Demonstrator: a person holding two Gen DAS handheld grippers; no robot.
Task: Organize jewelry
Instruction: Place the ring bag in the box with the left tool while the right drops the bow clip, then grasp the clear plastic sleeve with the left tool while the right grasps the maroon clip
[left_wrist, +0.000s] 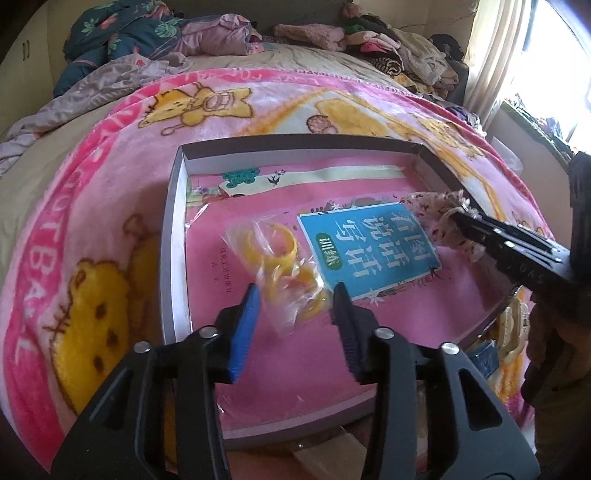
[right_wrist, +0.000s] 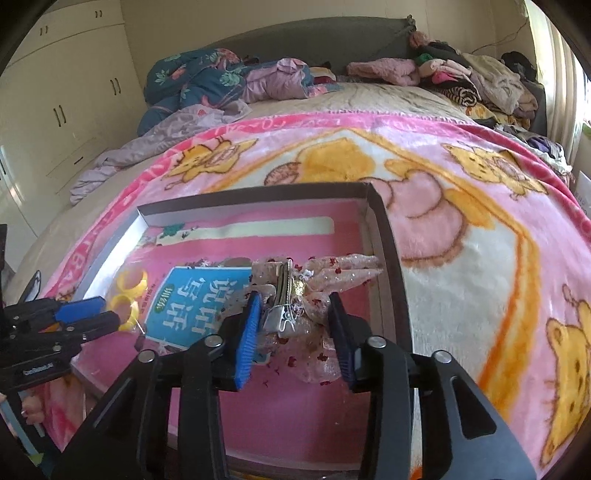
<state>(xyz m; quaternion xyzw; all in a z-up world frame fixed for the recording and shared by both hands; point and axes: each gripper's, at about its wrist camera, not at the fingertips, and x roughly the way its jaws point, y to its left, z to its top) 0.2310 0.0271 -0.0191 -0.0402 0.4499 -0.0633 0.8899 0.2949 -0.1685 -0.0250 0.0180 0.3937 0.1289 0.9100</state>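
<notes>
Left claw (left_wrist: 295, 295) stood released astride the bagged yellow rings (left_wrist: 284, 266) lying in the box (left_wrist: 173, 229). Right claw (right_wrist: 293, 308) likewise unclenched around the lace hair clip (right_wrist: 295, 295) in the box (right_wrist: 388, 236). Risk: loose bag film or lace snagging a pad on withdrawal.

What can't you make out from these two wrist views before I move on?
- Yellow rings, left wrist view: crinkled clear bag blurs them; count unclear.
- Hair bow, right wrist view: its near part sits behind the right gripper; clip underside hidden.
- Box, both views: near edge covered by gripper bodies.
- Left gripper: whether its pads touch the bag is unclear.
</notes>
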